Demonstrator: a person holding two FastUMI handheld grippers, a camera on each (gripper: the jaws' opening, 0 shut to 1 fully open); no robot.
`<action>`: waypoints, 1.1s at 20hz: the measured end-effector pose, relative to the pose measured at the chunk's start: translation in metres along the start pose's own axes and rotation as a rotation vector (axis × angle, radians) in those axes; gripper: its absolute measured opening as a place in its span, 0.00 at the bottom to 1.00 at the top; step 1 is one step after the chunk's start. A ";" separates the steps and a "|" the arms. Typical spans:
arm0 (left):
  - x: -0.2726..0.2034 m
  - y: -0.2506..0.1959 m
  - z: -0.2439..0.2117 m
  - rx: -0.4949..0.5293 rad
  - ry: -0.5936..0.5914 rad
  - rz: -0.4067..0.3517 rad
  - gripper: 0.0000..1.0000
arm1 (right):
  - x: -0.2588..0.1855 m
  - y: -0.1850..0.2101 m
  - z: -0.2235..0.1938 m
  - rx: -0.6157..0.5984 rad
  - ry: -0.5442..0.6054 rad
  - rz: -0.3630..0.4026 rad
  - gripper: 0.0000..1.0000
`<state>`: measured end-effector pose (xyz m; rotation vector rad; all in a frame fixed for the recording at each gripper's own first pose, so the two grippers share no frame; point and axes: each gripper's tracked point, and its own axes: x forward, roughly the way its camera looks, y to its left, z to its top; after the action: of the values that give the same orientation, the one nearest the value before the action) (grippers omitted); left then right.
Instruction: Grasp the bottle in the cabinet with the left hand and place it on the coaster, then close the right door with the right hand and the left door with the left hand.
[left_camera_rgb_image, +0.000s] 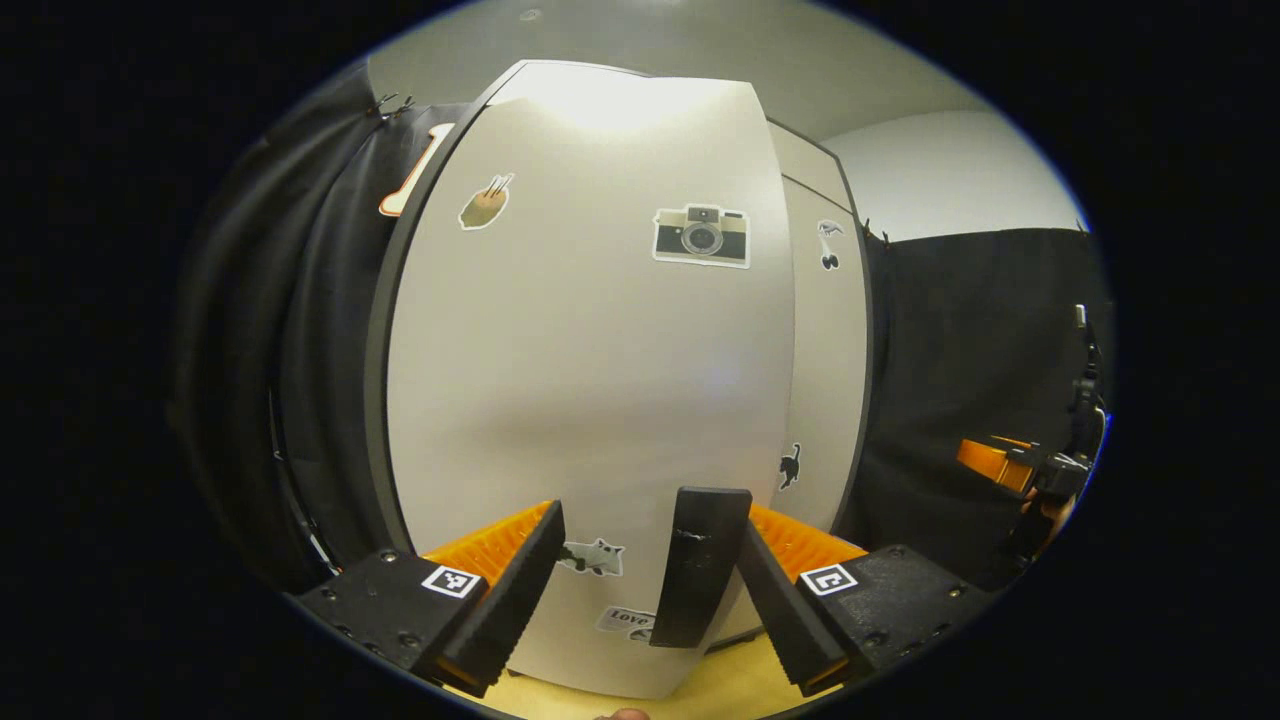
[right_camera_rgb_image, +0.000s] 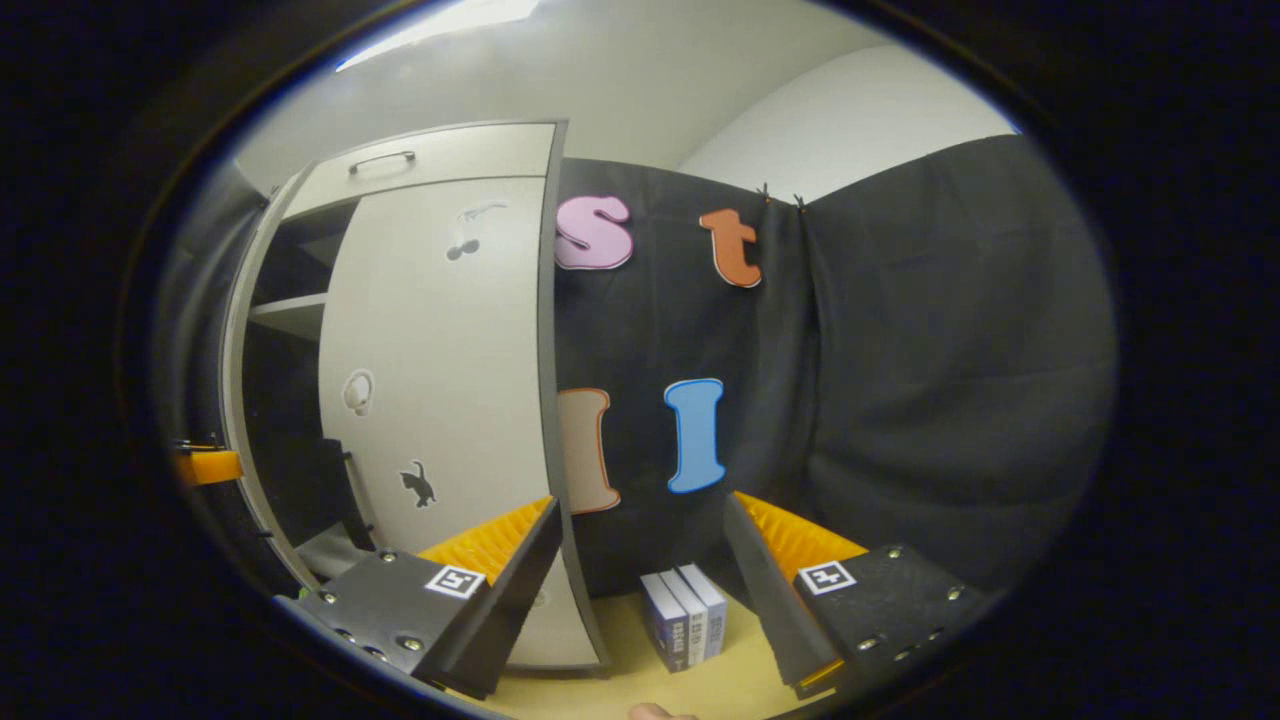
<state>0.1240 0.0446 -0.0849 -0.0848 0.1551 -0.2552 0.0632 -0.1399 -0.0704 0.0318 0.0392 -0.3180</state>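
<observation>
Left gripper: our fingers spread wide, straddling the black handle of the left door, not clamped. Right gripper: fingers apart, empty, beside the nearly closed right door. Bottle: can't tell where.

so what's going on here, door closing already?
Looks like it. The left gripper is open and right up against the left door, its black handle standing between the fingers, not clamped. In the right gripper view the right door stands nearly shut, with a dark gap and shelves visible at its left edge. The right gripper is open, holding nothing, pointing past some books.
</observation>
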 end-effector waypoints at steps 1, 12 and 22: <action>0.005 -0.001 0.001 0.006 -0.001 0.004 1.00 | 0.000 -0.004 0.000 -0.001 -0.001 -0.003 0.98; 0.049 0.001 -0.004 0.037 0.006 0.079 1.00 | 0.020 -0.023 -0.002 -0.003 0.000 -0.019 0.98; 0.061 0.002 -0.005 0.065 0.015 0.091 1.00 | 0.032 -0.016 -0.005 -0.007 0.003 -0.005 0.98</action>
<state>0.1824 0.0306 -0.0992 -0.0110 0.1647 -0.1697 0.0888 -0.1649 -0.0770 0.0248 0.0430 -0.3226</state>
